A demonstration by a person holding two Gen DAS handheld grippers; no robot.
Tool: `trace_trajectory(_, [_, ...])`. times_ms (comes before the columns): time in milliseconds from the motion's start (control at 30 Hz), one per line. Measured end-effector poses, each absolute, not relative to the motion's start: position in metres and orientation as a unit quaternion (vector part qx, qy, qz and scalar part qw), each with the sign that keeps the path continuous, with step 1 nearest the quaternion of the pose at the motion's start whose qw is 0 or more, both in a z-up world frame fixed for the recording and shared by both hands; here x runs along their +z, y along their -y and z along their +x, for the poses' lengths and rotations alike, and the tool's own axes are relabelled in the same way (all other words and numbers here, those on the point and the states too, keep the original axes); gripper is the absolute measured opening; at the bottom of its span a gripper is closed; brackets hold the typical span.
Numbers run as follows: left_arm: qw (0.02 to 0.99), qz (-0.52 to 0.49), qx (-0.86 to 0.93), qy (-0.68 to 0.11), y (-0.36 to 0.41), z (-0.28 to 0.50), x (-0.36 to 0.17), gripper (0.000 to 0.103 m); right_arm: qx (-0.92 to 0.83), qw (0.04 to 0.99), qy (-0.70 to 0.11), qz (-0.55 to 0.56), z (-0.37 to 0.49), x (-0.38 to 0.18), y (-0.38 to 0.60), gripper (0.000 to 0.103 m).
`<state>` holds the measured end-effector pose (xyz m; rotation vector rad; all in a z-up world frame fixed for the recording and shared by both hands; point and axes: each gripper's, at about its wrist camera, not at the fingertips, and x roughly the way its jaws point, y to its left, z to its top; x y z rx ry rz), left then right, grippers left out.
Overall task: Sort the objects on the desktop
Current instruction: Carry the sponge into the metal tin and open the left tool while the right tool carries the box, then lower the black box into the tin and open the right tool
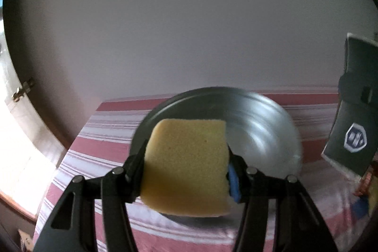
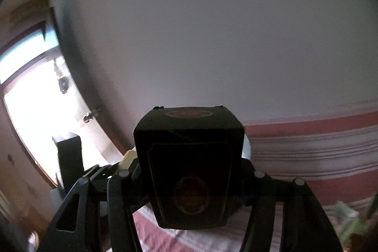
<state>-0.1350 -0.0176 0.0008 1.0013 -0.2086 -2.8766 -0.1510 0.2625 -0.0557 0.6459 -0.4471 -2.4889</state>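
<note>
My left gripper (image 1: 186, 171) is shut on a yellow sponge (image 1: 186, 164) with a blue scouring side (image 1: 233, 183), held above a round metal bowl (image 1: 259, 124) on the red and white striped cloth (image 1: 104, 134). My right gripper (image 2: 190, 164) is shut on a dark box (image 2: 189, 157) with an oval emblem, held upright above the cloth (image 2: 307, 152). The same dark box, clamped in the right gripper, also shows at the right edge of the left wrist view (image 1: 354, 134).
A plain pale wall (image 1: 189, 27) stands behind the table. A bright window (image 2: 35, 110) with a latch is on the left. The table's left edge (image 1: 70, 145) lies beside the window. Blurred small items (image 2: 347, 216) lie at the lower right.
</note>
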Motion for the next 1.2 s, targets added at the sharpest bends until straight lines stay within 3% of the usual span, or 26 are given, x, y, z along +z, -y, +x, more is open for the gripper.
trace_trajectory(267, [0.079, 0.371, -0.923, 0.066, 0.033, -0.186, -0.036, 0.057, -0.902, 0.241, 0.197, 0.301, -0.204, -0.110, -0.236, 0.061])
trace_trajectory(300, [0.078, 0.374, -0.922, 0.063, 0.035, -0.189, -0.039, 0.063, -0.902, 0.238, 0.199, 0.300, -0.204, -0.113, -0.236, 0.063])
trace_trajectory(333, [0.084, 0.378, -0.920, 0.058, 0.039, -0.189, -0.040, 0.078, -0.902, 0.237, 0.201, 0.299, -0.203, -0.116, -0.236, 0.067])
trace_trajectory(367, [0.089, 0.378, -0.920, 0.052, 0.041, -0.189, -0.041, 0.086, -0.904, 0.238, 0.200, 0.295, -0.201, -0.117, -0.237, 0.077])
trace_trajectory(400, [0.092, 0.374, -0.922, 0.046, 0.043, -0.189, -0.041, 0.101, -0.907, 0.237, 0.197, 0.287, -0.198, -0.117, -0.239, 0.085])
trace_trajectory(433, [0.092, 0.367, -0.925, 0.042, 0.044, -0.190, -0.041, 0.103, -0.911, 0.236, 0.193, 0.277, -0.195, -0.116, -0.240, 0.086])
trace_trajectory(733, [0.048, 0.338, -0.940, 0.024, 0.037, -0.175, -0.040, 0.103, -0.963, 0.142, 0.151, 0.170, -0.161, -0.100, -0.254, 0.087])
trace_trajectory(800, [0.045, 0.329, -0.943, 0.022, 0.036, -0.170, -0.039, 0.103, -0.975, 0.107, 0.133, 0.139, -0.149, -0.097, -0.252, 0.098])
trace_trajectory(933, [0.073, 0.296, -0.952, 0.030, 0.030, -0.155, -0.039, 0.103, -0.990, 0.041, 0.099, 0.089, -0.127, -0.096, -0.248, 0.100])
trace_trajectory(1200, [0.064, 0.289, -0.955, 0.023, 0.015, -0.132, -0.051, 0.103, -0.991, 0.014, 0.104, 0.089, -0.108, -0.106, -0.262, 0.100])
